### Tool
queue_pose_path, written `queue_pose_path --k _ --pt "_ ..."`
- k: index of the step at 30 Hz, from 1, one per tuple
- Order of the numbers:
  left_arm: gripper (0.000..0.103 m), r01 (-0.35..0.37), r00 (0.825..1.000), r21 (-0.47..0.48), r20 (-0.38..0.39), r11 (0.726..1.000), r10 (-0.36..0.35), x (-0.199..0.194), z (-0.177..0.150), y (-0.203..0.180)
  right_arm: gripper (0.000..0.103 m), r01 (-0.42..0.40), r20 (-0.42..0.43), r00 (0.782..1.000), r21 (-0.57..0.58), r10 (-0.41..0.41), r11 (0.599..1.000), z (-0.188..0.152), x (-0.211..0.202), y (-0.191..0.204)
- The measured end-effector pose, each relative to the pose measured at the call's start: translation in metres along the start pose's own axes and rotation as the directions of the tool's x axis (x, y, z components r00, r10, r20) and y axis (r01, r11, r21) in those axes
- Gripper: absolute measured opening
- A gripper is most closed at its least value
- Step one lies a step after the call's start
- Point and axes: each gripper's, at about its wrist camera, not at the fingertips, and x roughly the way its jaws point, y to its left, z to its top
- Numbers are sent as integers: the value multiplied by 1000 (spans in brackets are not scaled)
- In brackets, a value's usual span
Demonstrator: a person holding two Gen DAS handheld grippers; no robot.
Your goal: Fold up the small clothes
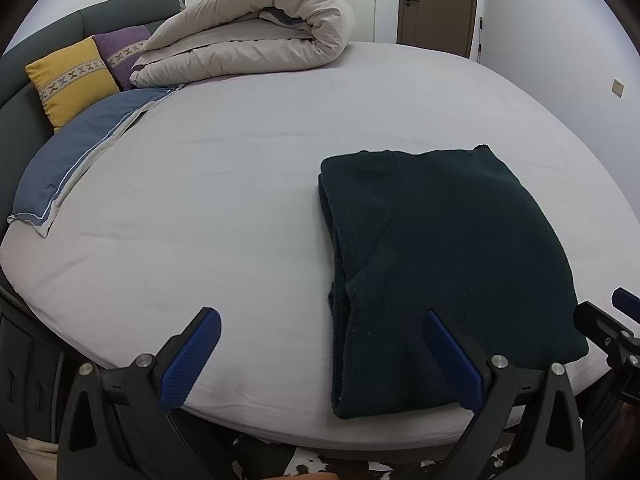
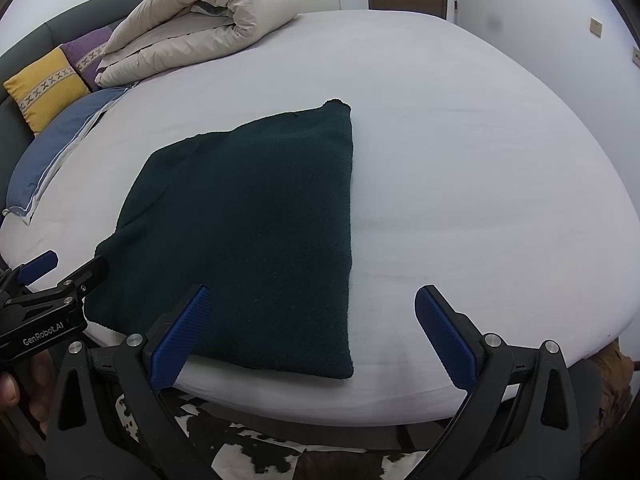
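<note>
A dark green knit garment [image 1: 444, 264] lies folded into a flat rectangle on the pale grey bed sheet [image 1: 224, 200], near the front edge. It also shows in the right wrist view [image 2: 248, 232]. My left gripper [image 1: 320, 354] is open and empty, held above the bed's front edge, with its right finger over the garment's near left part. My right gripper [image 2: 310, 334] is open and empty, straddling the garment's near right corner. The left gripper also shows in the right wrist view [image 2: 64, 264] at the left edge, and the right gripper shows in the left wrist view [image 1: 608, 316] at the right edge.
A rolled beige duvet [image 1: 256, 36] lies at the far side of the bed. A blue pillow [image 1: 76, 152], a yellow cushion [image 1: 72, 80] and a purple cushion [image 1: 124, 50] lean at the dark headboard on the left. A cowhide rug [image 2: 280, 448] lies on the floor below.
</note>
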Motion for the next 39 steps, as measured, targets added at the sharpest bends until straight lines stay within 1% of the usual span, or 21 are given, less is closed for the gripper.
queue_pose_path --k 39 --pt "103 -1 1000 -8 -8 1000 1 2 -3 0 103 -1 -5 1000 0 1 1000 -2 1 3"
